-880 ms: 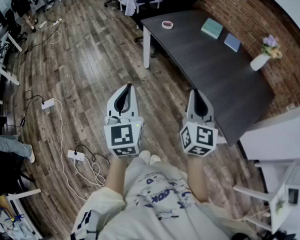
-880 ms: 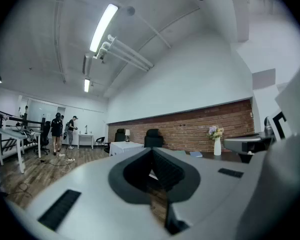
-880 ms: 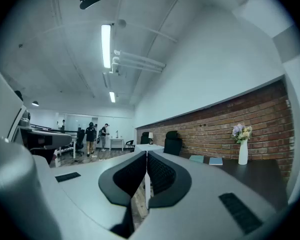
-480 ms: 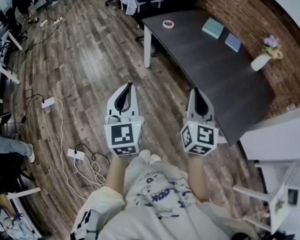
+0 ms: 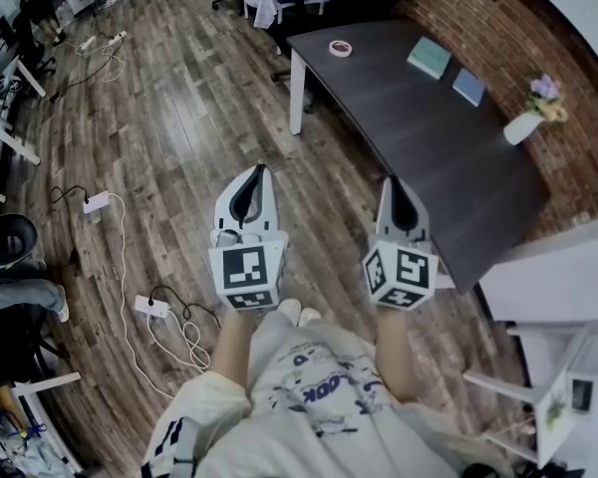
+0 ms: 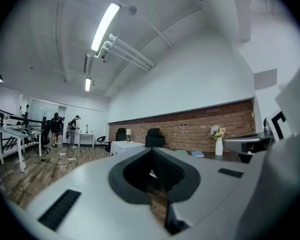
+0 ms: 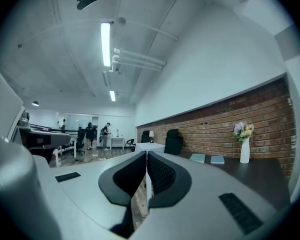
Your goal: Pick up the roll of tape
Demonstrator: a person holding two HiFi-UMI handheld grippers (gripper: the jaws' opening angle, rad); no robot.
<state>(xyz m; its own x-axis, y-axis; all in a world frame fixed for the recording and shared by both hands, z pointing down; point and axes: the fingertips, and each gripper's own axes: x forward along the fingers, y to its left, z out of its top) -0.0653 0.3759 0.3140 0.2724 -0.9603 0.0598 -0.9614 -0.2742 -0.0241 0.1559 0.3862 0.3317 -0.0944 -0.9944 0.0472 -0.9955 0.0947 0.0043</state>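
Two grippers are held level in the head view, the left gripper (image 5: 256,172) over the wooden plank floor (image 5: 169,118) and the right gripper (image 5: 390,183) by the near edge of the dark curved tabletop (image 5: 429,147). The small white roll of tape (image 5: 340,48) lies flat at the tabletop's far left corner, well apart from both. In the left gripper view, the left gripper (image 6: 151,151) has its jaws clenched on nothing and faces the far brick wall (image 6: 190,126). In the right gripper view, the right gripper (image 7: 146,154) is likewise clenched and empty, with the tabletop (image 7: 255,171) running along its right. The approach has, I judge, hardly begun. Next the person needs to walk toward the far corner, release one pair of jaws and bring them around the roll.
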